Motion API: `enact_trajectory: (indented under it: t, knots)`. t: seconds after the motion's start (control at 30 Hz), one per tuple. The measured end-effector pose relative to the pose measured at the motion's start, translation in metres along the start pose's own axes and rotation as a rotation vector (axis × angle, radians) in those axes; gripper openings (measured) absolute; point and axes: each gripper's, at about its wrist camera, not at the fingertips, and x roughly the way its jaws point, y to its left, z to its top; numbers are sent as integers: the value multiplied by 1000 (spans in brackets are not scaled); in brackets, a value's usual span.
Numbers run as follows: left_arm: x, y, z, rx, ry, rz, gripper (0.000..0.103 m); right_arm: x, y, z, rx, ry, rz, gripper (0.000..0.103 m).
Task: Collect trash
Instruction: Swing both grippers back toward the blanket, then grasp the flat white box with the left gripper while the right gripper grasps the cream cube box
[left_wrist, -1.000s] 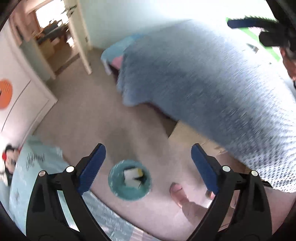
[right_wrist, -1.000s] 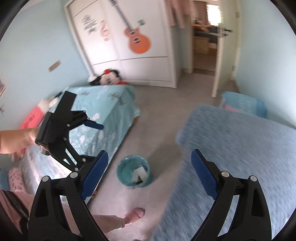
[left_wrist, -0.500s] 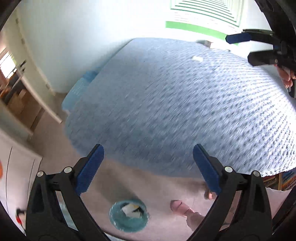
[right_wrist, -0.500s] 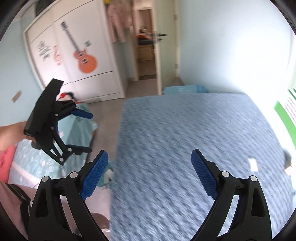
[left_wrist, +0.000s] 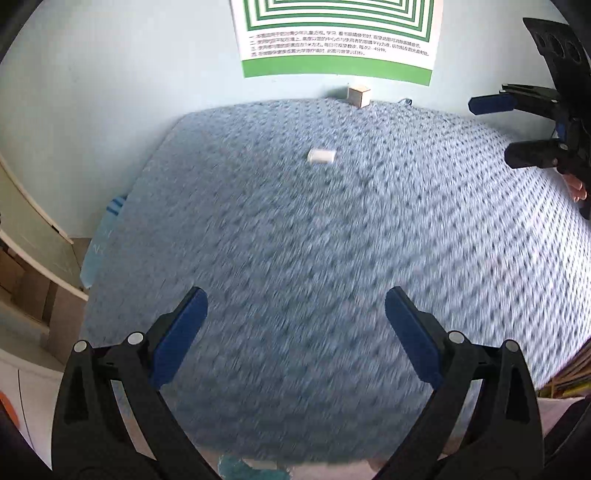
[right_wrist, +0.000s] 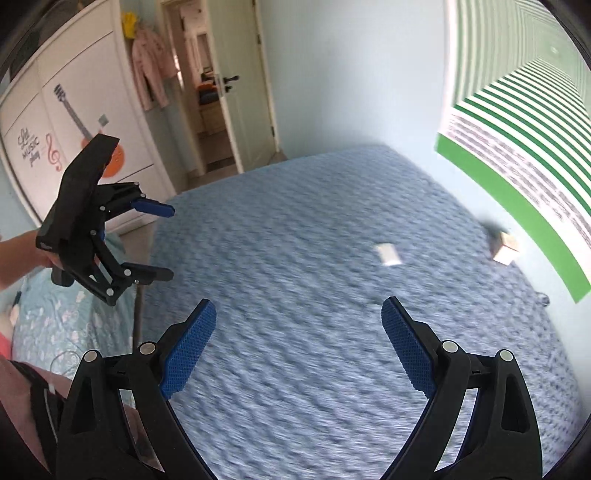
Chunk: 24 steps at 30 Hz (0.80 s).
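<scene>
A small white piece of trash (left_wrist: 321, 155) lies on the blue bed cover (left_wrist: 332, 258), far ahead of both grippers; the right wrist view shows the white piece (right_wrist: 388, 254) too. A small beige box (left_wrist: 358, 95) sits at the bed's far edge against the wall, and the same box (right_wrist: 506, 248) appears in the right wrist view. My left gripper (left_wrist: 293, 325) is open and empty above the near part of the bed. My right gripper (right_wrist: 299, 338) is open and empty as well. Only a sliver of the teal bin (left_wrist: 236, 467) shows at the bottom edge.
A green striped poster (left_wrist: 336, 37) hangs on the wall behind the bed. A white wardrobe with a guitar sticker (right_wrist: 74, 122) and an open door (right_wrist: 240, 92) stand on the left. A second bed with a light teal cover (right_wrist: 55, 317) lies on the left.
Both grippers have swung up and away from the teal bin on the floor toward the blue bed. The white piece and the box have come into view. Both stayed open.
</scene>
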Motion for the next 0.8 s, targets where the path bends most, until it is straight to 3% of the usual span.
enact_trajectory:
  t: [0.37, 0.8]
  knots:
    - [80, -36, 78, 10, 59, -15, 95, 0, -110, -1, 58, -6, -47, 90]
    - [169, -40, 147, 100, 110, -75, 93, 39, -219, 19, 167, -3, -155, 90]
